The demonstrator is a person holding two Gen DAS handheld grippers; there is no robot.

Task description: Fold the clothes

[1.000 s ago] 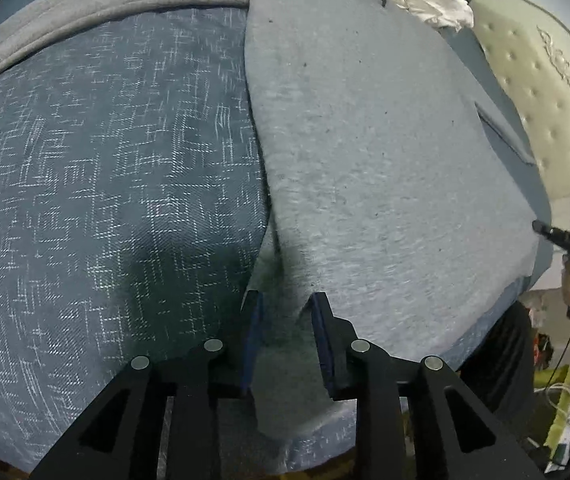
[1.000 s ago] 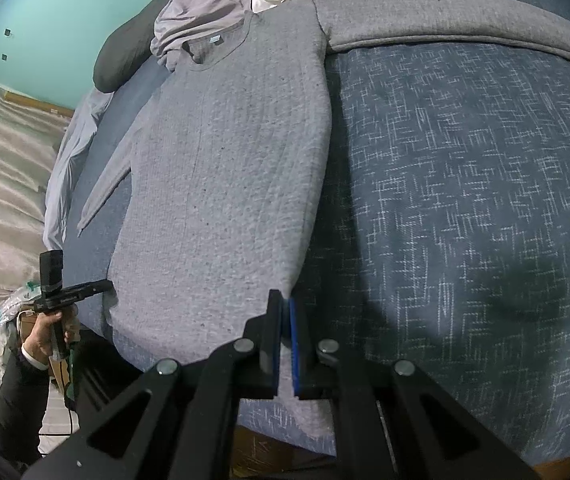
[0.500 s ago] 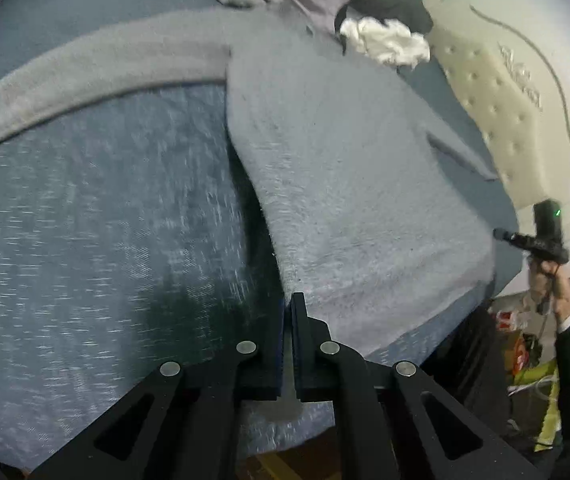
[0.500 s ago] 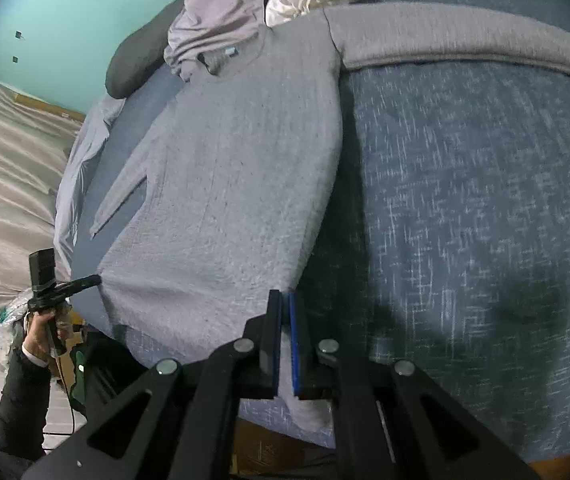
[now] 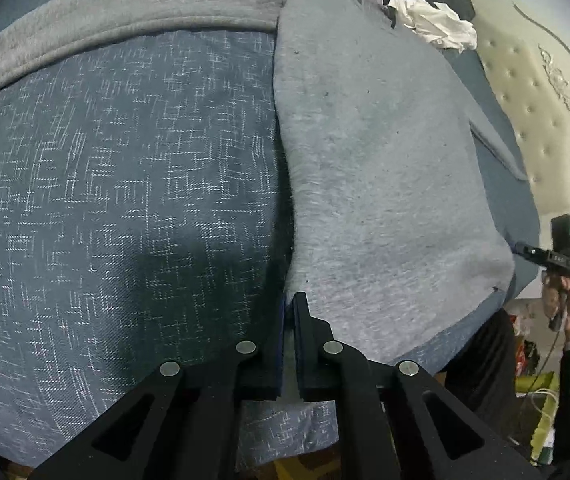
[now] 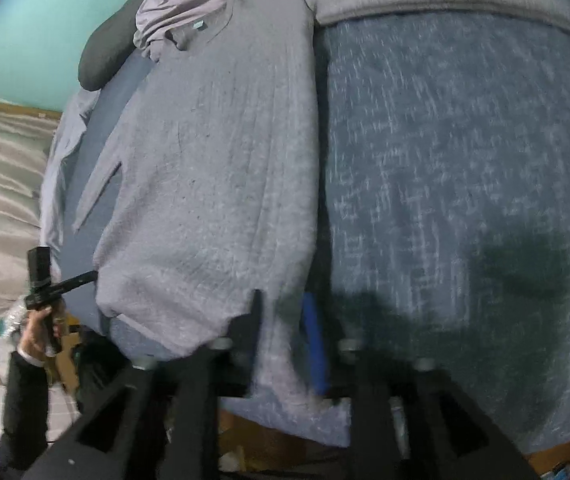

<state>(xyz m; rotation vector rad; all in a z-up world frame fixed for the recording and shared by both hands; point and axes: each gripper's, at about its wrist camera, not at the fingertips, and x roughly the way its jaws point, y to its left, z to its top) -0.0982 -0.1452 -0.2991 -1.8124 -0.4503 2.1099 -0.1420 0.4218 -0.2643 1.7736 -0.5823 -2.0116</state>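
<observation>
A grey sweater (image 5: 385,160) lies flat on the blue patterned bedspread (image 5: 125,200), one sleeve (image 5: 125,20) stretched sideways across the bed. My left gripper (image 5: 289,304) pinches the hem corner nearest it. Its jaws are just starting to open, with cloth still in the narrow gap. In the right wrist view the same sweater (image 6: 221,160) runs down to my right gripper (image 6: 283,312). Those jaws are opening, and the other hem corner hangs loosely between the parted fingers. Each gripper also shows small in the other's view, with the right gripper (image 5: 525,248) and the left gripper (image 6: 85,278) each at its own hem corner.
A white garment (image 5: 437,24) and a dark pillow (image 6: 105,56) sit beyond the sweater's collar, beside a lilac garment (image 6: 181,8). A cream tufted headboard (image 5: 545,100) rises on one side. The bed's near edge runs just under both grippers, with clutter on the floor below.
My left gripper went from open around the hem to closed on it and rose a little. My right gripper, shut on the other hem corner before, now has its fingers apart.
</observation>
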